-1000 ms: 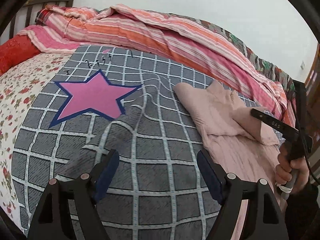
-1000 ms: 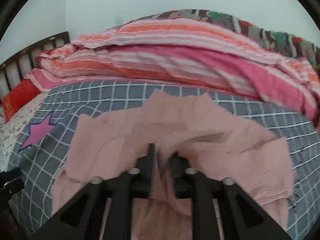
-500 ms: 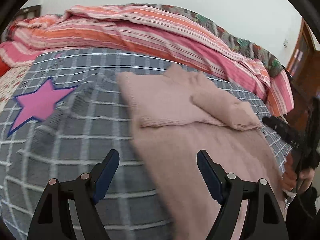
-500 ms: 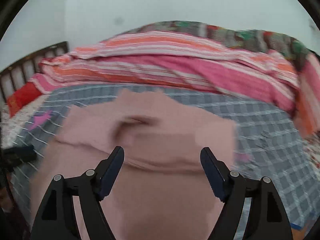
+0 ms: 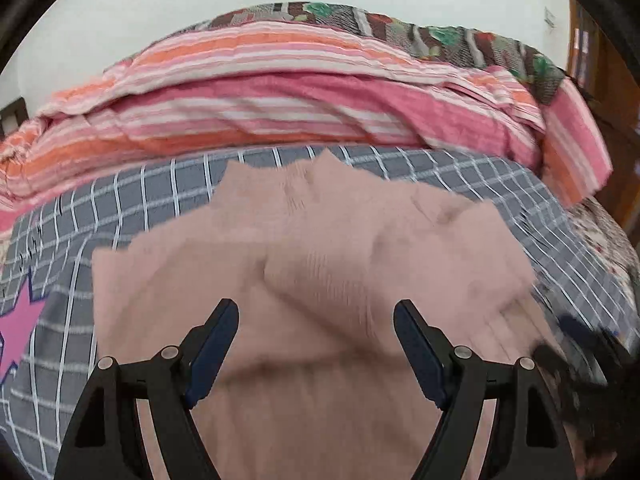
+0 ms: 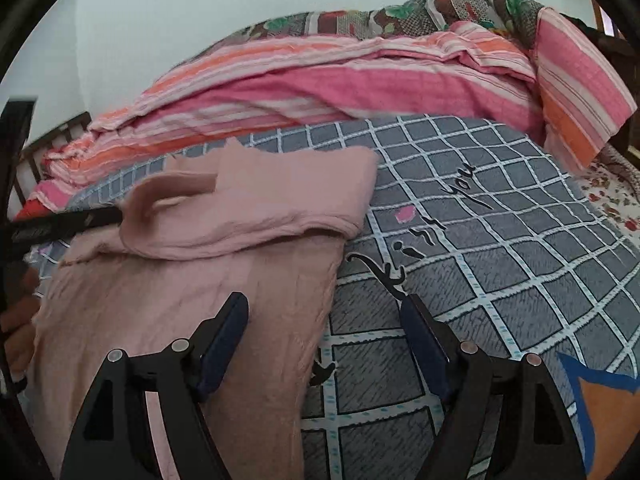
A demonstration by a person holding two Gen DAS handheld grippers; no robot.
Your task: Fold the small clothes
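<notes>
A pale pink knit garment [image 5: 320, 240] lies flat on the grey checked sheet [image 5: 160, 188]. Its upper part is folded down in a thick band [image 6: 260, 200] across the body [image 6: 180, 292]. My left gripper [image 5: 316, 312] hangs open over the middle of the garment, nothing between its fingers. In the right wrist view my right gripper [image 6: 324, 304] is open and straddles the garment's right side edge, one finger over cloth, the other over the sheet. The left gripper's dark body [image 6: 60, 224] shows at the left edge. The left wrist view is motion-blurred.
A rumpled pink and orange striped quilt [image 5: 280, 92] is piled along the far side of the bed. The sheet carries a pink star [image 5: 20, 328], black lettering [image 6: 440, 216] and an orange patch [image 6: 600, 420]. A floral sheet [image 6: 612, 188] lies beyond on the right.
My right gripper let go of the pink cloth, opened wide and slid right to the garment's edge. My left gripper swung right from the bare sheet to over the garment.
</notes>
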